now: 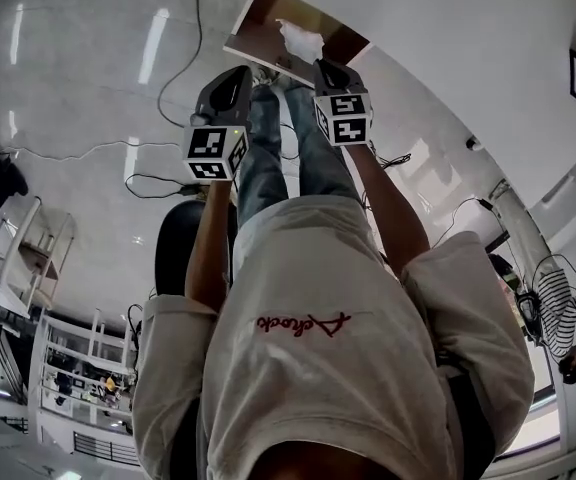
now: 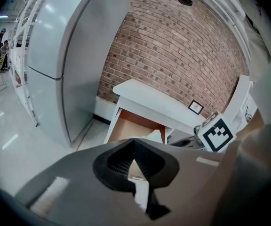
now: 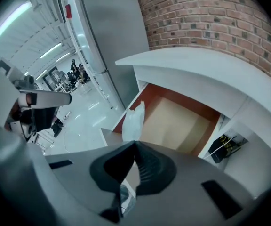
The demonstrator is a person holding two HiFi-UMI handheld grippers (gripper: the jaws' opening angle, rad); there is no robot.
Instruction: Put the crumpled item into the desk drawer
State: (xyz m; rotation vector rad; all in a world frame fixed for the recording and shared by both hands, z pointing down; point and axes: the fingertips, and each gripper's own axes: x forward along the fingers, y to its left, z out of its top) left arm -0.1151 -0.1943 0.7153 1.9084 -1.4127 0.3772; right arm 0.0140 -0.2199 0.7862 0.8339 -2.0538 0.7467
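1. right gripper [image 3: 135,144]: jaws closed on the lower end of the white crumpled plastic item [image 3: 134,119]. a translucent scrap of the item shows in the gap behind the jaw tips. the rest of it stands up past the tips.

2. location of the crumpled item: held above the open wooden-lined desk drawer [image 3: 182,121], at the drawer's front edge near one front corner. contact with the drawer cannot be confirmed. in the head view the item [image 1: 300,40] sits over the drawer's brown interior [image 1: 263,23], just ahead of the right gripper [image 1: 328,68].

3. left gripper [image 2: 134,142]: jaws closed tip to tip, nothing between them. in the head view it [image 1: 236,76] is level with the right gripper, on the near side of the drawer's front edge and clear of the drawer.

4. drawer: pulled out from under the top of the white desk [image 3: 196,65]. its light brown bottom is bare apart from the area covered by the item.

5. surroundings, left gripper view: red brick wall [image 2: 173,51] behind the desk, tall grey cabinet [image 2: 74,55] beside the desk's far end.
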